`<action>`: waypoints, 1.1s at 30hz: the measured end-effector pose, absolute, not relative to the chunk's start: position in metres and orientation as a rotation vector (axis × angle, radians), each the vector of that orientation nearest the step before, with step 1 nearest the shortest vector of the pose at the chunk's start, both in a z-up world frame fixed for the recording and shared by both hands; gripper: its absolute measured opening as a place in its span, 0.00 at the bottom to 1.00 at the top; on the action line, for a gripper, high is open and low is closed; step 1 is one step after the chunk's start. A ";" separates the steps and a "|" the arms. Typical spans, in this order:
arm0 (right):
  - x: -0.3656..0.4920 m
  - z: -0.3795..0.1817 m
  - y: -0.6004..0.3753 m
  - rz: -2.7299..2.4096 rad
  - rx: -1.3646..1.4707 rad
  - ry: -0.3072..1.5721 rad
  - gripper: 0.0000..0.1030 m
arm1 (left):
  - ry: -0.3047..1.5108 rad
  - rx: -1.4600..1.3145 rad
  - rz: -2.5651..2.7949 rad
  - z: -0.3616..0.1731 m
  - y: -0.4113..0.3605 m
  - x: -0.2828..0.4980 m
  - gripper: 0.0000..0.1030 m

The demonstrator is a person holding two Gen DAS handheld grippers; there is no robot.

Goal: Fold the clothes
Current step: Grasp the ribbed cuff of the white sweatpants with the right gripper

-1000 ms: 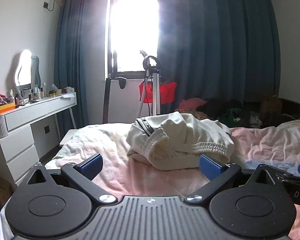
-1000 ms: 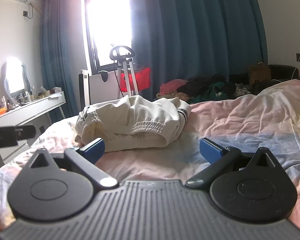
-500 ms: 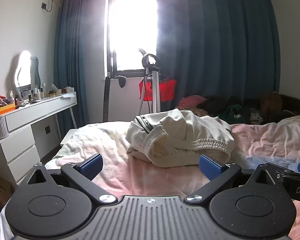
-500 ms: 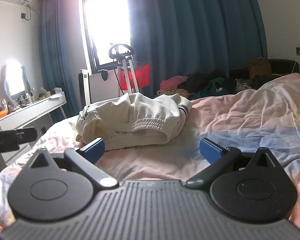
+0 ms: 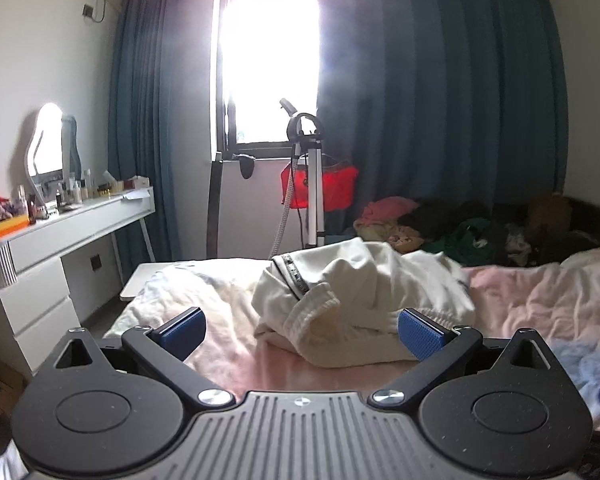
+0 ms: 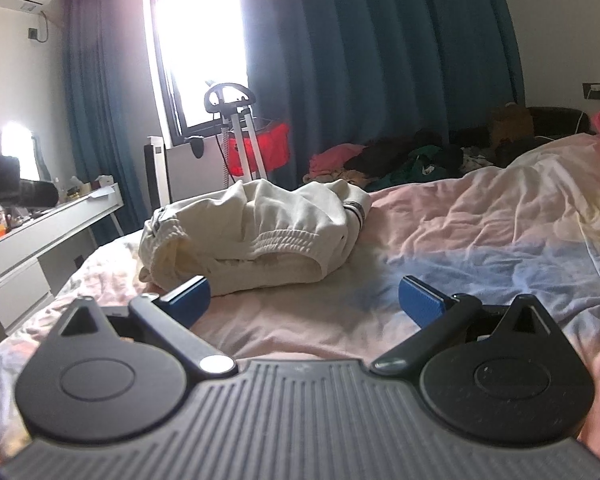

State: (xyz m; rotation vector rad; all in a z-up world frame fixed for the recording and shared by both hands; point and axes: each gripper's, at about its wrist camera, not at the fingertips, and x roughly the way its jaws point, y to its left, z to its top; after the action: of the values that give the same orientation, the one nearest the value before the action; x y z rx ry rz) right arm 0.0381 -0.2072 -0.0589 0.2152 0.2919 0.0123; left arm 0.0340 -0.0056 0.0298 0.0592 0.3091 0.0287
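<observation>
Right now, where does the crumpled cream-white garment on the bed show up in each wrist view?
Left wrist: crumpled cream-white garment sits centre, just beyond the open fingers.
Right wrist: it lies left of centre, above the left fingertip.
Shared landmark: red bag below the window.

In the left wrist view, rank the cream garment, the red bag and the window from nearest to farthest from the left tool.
1. Cream garment: on the bed, just ahead of the open left tool.
2. Red bag: beyond the bed's foot, centre.
3. Window: back wall, behind the bag.
</observation>
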 end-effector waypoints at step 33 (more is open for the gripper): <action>0.282 -0.109 -0.194 -0.156 0.231 0.350 0.16 | 0.415 -0.030 0.060 -0.044 0.061 0.127 1.00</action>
State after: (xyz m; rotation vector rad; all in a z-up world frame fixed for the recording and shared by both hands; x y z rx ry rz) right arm 0.2822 -0.1944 -0.1092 0.2308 0.3495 -0.1558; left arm 0.1273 0.0611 -0.0441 -0.0297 0.4154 0.0600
